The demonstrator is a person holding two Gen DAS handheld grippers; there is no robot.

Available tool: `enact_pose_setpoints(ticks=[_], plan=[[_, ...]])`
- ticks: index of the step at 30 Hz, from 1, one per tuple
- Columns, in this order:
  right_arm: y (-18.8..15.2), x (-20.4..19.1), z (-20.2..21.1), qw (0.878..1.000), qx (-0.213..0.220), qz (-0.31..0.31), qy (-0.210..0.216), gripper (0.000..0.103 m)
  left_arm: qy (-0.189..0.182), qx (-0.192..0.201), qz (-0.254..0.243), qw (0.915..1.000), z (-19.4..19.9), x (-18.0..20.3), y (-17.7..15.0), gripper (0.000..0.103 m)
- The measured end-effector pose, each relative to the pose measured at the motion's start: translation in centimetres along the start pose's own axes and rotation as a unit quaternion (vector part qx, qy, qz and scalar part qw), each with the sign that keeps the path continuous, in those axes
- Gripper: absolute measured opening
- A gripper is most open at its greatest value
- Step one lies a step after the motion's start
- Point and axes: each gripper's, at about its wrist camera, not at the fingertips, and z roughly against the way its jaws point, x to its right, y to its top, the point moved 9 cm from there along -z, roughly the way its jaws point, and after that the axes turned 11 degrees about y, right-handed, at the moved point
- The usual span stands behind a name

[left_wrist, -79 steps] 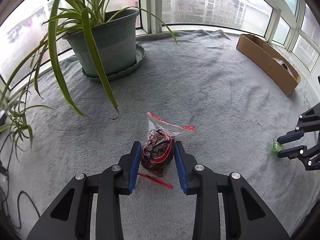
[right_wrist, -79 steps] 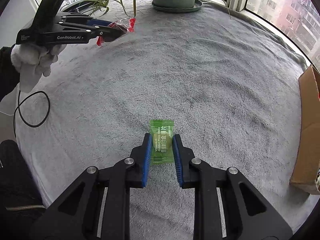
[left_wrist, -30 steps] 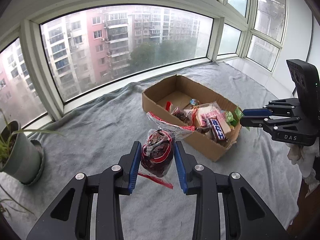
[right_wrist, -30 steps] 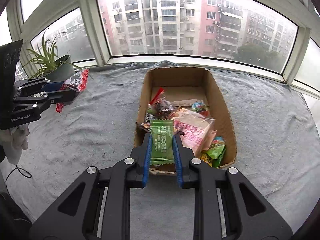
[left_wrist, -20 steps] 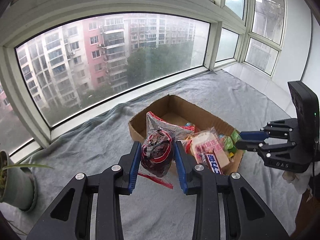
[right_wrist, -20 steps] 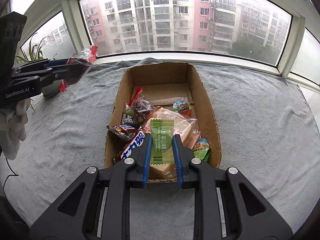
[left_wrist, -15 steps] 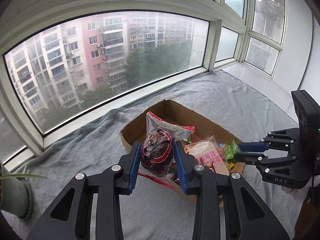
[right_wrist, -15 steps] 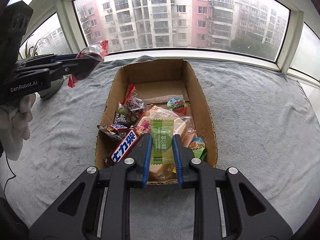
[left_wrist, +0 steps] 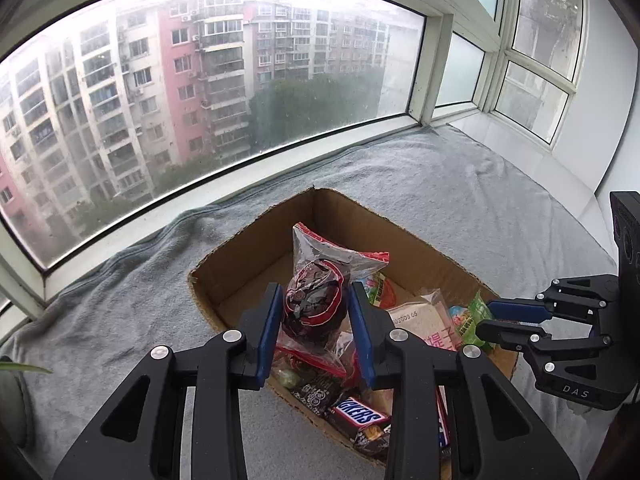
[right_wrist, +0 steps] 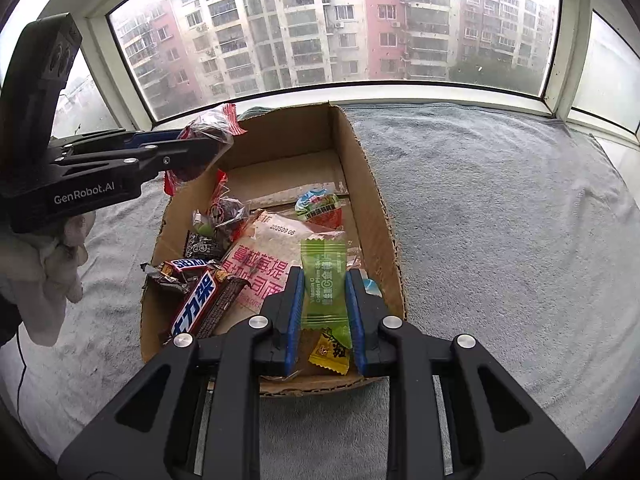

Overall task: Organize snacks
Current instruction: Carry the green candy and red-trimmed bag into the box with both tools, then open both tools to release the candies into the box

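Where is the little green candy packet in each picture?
Left wrist view: the green candy packet sits at the right, pinched at the tip of the right hand-held gripper, over the box's right edge.
Right wrist view: it is low in the middle, upright between that gripper's blue pads.
Shared landmark: the cardboard box of snacks, below the packet in both views.

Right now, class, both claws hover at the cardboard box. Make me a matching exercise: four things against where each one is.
Things:
1. green candy packet
2. clear bag of dark snacks
3. Snickers bar
4. yellow sweet

Places:
A. in the left claw
B. lying in the cardboard box, left side in the right wrist view
C. in the right claw
D. in the box, near wall

Pairs: 1-C, 2-A, 3-B, 4-D
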Motion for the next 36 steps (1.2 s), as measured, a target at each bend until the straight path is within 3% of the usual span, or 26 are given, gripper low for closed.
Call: enact_pose_setpoints(ticks=[12, 14, 15, 16, 18, 23, 26, 30, 33, 36], plan=[[1.4, -0.3, -1.7, 1.0, -0.005, 0.008, -0.011, 0.023, -0.002, -0.018, 0.019, 0.9996, -1.4, -1.1, -0.4, 0.033], [1.6, -0.3, -1.8, 1.0, -0.005, 0.009, -0.01, 0.028, 0.0, -0.018, 0.016, 0.9997, -1.5, -1.1, -0.4, 0.038], [1.6, -0.3, -1.8, 1.0, -0.004, 0.01, -0.013, 0.039, 0.001, -0.016, 0.016, 0.9998, -1.3, -1.2, -0.3, 0.048], [1.7, -0.4, -1.7, 1.0, -0.001, 0.013, -0.015, 0.052, 0.002, -0.011, 0.015, 0.9998, -1.2, -1.2, -0.2, 0.052], [1.8, -0.6, -1.4, 1.0, 0.003, 0.017, -0.016, 0.06, 0.003, -0.006, 0.016, 0.9999, -0.9, -1.3, -0.1, 0.053], [1.6, -0.9, -1.1, 1.0, 0.002, 0.022, -0.018, 0.061, 0.002, -0.007, 0.014, 0.9999, -1.0, -0.8, 0.0, 0.053], [1.5, -0.9, -0.9, 0.999, 0.003, 0.023, -0.025, 0.071, 0.001, -0.009, 0.012, 0.9999, -0.9, -0.5, -0.1, 0.053], [1.5, -0.9, -0.1, 0.999, 0.009, 0.02, -0.029, 0.075, 0.003, -0.004, 0.003, 1.0, -0.3, -0.1, 0.0, 0.058], [1.5, -1.1, 0.5, 0.999, 0.015, 0.019, -0.038, 0.087, 0.001, 0.0, 0.002, 1.0, 0.3, 0.0, 0.0, 0.059], [1.4, -1.3, 1.1, 0.999, 0.017, 0.015, -0.043, 0.088, 0.001, 0.002, 0.002, 1.0, 0.9, 0.0, 0.1, 0.06]])
